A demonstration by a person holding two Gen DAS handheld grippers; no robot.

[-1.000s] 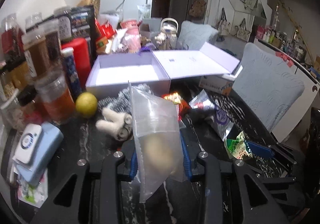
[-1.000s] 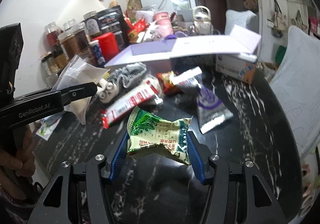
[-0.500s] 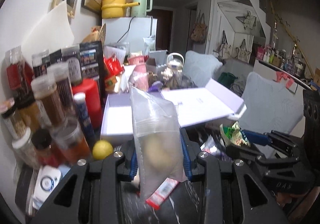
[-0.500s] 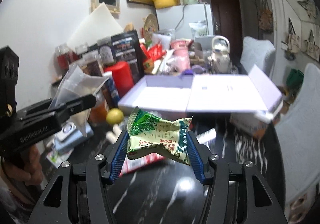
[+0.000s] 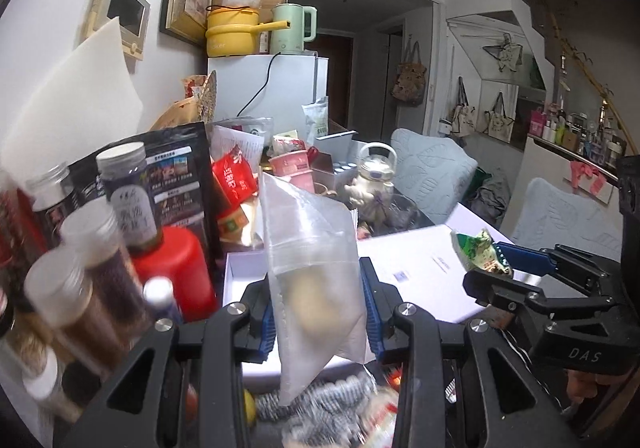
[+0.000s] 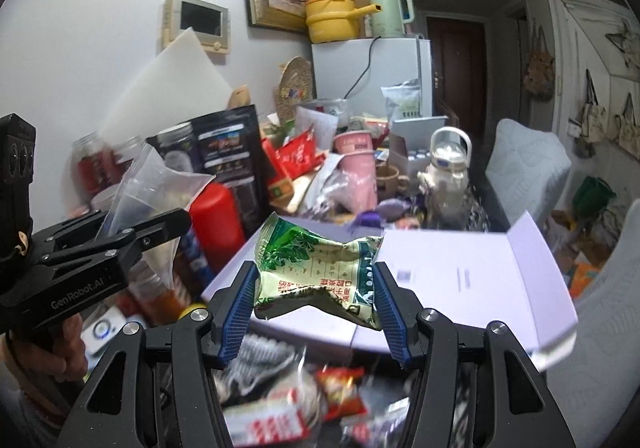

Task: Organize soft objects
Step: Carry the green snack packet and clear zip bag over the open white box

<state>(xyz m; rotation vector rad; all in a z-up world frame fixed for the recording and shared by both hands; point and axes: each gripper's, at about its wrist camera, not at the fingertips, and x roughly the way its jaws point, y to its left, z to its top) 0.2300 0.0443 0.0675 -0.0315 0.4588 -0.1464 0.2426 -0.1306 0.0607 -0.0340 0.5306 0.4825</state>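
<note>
Clutter fills the far side of the dark table: jars [image 5: 120, 200], a red canister [image 5: 176, 272], a black pouch [image 5: 176, 176] and a white fridge [image 5: 276, 88] topped by a yellow pot [image 5: 232, 32] and a green kettle [image 5: 290, 28].

We hold our left gripper [image 5: 318, 312] closed on a clear bag [image 5: 312, 260], its blue pads [image 5: 266, 324] pressing on both sides of the lower half. Something pale and rounded sits inside the bag between the pads; we cannot tell what it is. The bag's top stands up above the jaws and a corner hangs below them. Just beyond this gripper lies an open white box [image 5: 240, 272], its flat lid [image 5: 424, 268] spread out to the right.

Our right gripper [image 6: 316, 288] is clamped on a green packet [image 6: 316, 268], crumpled between the pads, with the printed face toward the camera. The box [image 6: 228, 276] lies directly beyond and below the packet, and the lid [image 6: 472, 276] stretches ahead to the right. From the left wrist view this gripper [image 5: 492, 260] shows at the right, the packet [image 5: 476, 248] held over the lid. From the right wrist view the left gripper [image 6: 152, 224] shows at the left with the bag [image 6: 160, 184] in it, a hand [image 6: 60, 344] around its grip.

Below both grippers, blurred, lie a grey knitted item [image 5: 332, 396] and red-and-white packets [image 6: 280, 420] on the table.
</note>
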